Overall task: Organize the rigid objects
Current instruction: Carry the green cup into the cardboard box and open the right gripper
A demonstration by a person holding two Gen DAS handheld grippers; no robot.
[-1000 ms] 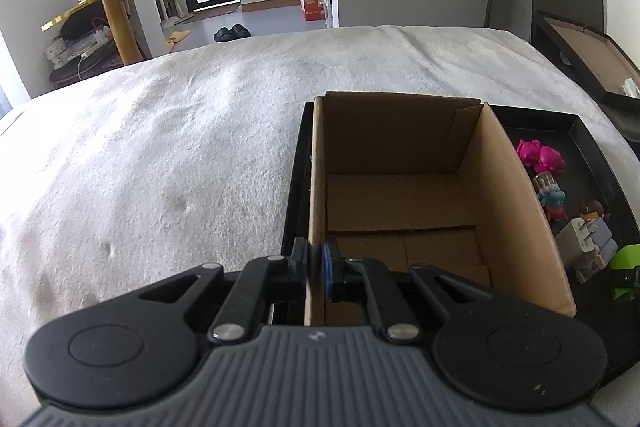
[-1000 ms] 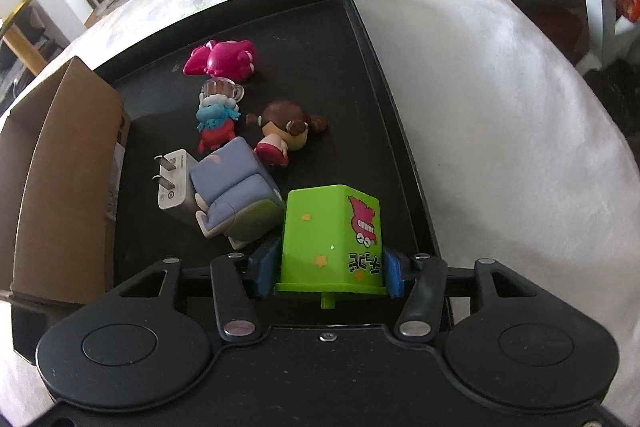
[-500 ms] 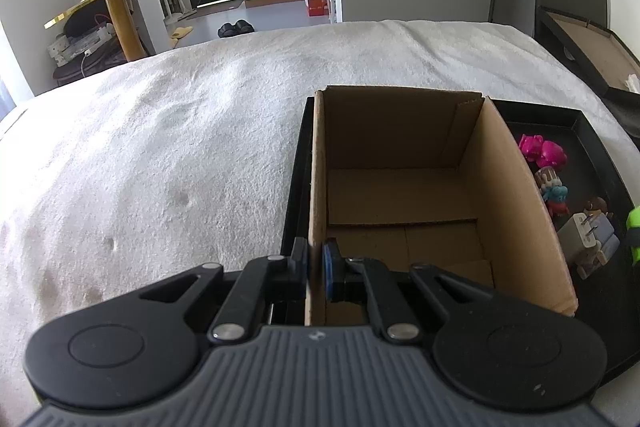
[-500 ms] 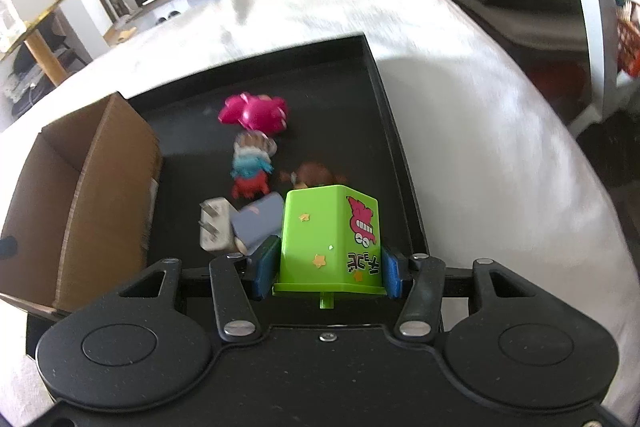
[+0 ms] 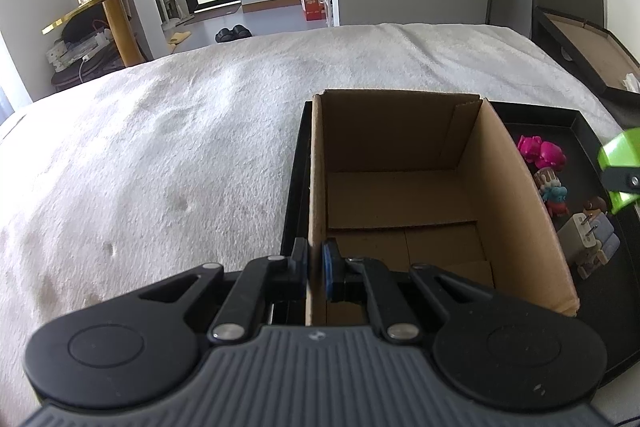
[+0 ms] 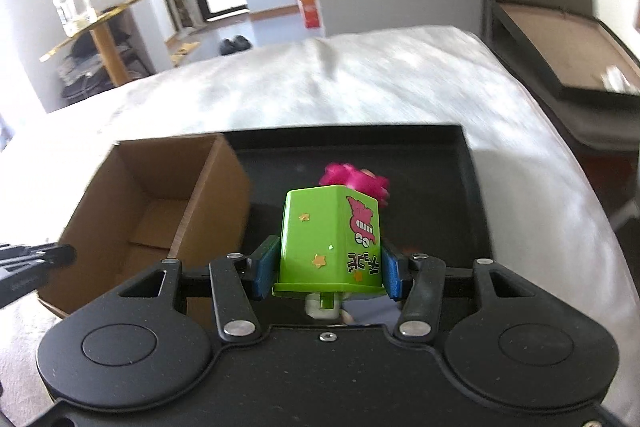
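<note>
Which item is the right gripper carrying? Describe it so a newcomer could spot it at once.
Start at the black tray on the white blanket, beside the cardboard box. Above the tray, the right gripper is shut on a green block. Unlike the small figures left on the tray, it is a boxy lime shape with orange stars and a pink cartoon sticker.

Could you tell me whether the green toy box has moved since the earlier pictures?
Yes: the green toy box, clamped in the right gripper, has risen off the black tray.

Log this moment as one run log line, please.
left gripper: shut on brown cardboard box wall | right gripper: shut on green plastic toy box, held above black tray | box interior: empty
</note>
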